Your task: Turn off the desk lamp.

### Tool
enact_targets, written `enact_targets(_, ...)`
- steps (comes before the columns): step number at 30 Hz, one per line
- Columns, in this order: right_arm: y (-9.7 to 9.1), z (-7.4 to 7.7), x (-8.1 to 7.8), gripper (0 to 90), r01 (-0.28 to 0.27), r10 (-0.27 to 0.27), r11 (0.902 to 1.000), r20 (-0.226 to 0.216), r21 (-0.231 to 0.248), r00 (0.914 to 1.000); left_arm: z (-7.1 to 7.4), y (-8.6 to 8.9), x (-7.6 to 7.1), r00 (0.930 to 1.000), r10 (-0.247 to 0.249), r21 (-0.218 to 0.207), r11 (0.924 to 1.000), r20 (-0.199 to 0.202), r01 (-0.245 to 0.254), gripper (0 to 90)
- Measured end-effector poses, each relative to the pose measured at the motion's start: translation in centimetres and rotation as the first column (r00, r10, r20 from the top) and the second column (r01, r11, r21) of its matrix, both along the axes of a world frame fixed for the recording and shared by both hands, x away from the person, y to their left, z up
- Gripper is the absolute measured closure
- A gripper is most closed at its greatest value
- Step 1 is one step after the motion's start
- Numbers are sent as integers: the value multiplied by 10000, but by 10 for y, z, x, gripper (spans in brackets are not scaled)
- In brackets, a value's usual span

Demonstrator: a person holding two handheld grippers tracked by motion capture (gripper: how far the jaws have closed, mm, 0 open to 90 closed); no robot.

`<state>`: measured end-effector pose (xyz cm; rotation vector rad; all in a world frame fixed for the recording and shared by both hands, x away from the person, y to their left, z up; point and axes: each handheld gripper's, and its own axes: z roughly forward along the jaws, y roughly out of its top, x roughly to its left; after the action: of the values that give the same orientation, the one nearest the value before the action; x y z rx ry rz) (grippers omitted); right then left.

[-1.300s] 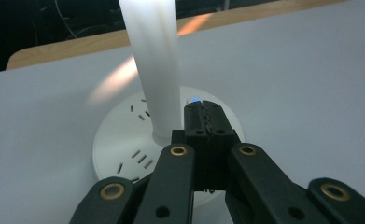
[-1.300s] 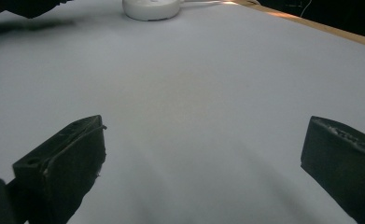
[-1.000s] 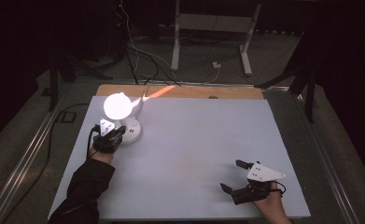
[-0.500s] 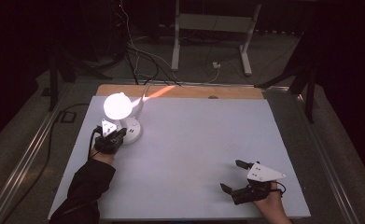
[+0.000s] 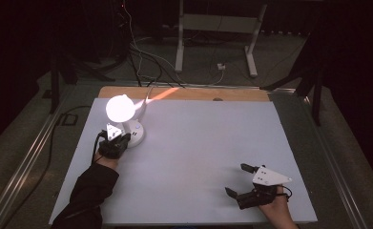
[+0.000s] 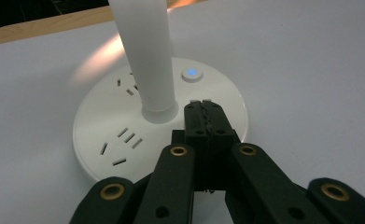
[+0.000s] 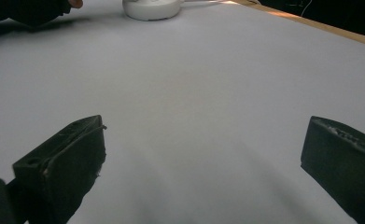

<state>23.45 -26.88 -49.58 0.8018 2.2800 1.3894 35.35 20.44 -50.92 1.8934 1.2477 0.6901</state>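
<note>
One white plastic desk lamp [image 5: 122,119] with a glowing round head is standing at the upper left of the high view on the smooth white table sheet [image 5: 198,143]. Its round, flat base [image 6: 101,135] is carrying slotted sockets, one smooth cylindrical stem [image 6: 145,51] and one small button lit blue [image 6: 192,73]. Two black grippers are working here. The left gripper [image 6: 202,103] is pressing its jaws together, tips over the base just below the button. The right gripper [image 5: 236,180] is resting at the lower right, jaws wide apart around nothing.
</note>
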Motion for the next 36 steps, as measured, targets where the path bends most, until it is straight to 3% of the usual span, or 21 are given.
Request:
enact_targets(5, 0, 0, 0, 0, 7, -7, 10000, 0, -7, 10000, -2, -1, 1, 10000, -45, 198, 9998, -75, 47, 900)
enact_targets(12, 0, 0, 0, 0, -20, 20, 10000, 3, -27, 10000, -3, -1, 1, 9997, -160, 82, 9998, -164, 161, 900)
enact_targets(17, 1, 0, 0, 0, -16, 16, 10000, 0, -36, 10000, -2, -5, 0, 9999, -59, 321, 9995, -99, 62, 900)
enact_targets(23, -1, 0, 0, 0, 11, -11, 10000, 14, -3, 10000, 6, 1, -3, 10000, -17, -397, 9992, 7, 17, 900)
enact_targets(25, -1, 0, 0, 0, 15, -15, 10000, 2, -13, 10000, 12, 0, -5, 9999, 23, -535, 9986, 153, -15, 843)
enact_targets(30, -1, 1, -1, 0, -14, 14, 10000, 44, -14, 10000, 22, 1, -11, 9998, 72, -705, 9975, 158, -61, 806)
enact_targets(33, -1, 1, -1, 0, 5, -5, 10000, 41, -5, 10000, 27, 1, -14, 9994, 255, -749, 9969, 226, -237, 629)
enact_targets(36, -1, 1, 0, 0, 9, -9, 10000, 33, 0, 10000, 29, 2, -17, 9997, 138, -934, 9956, 205, -118, 567)
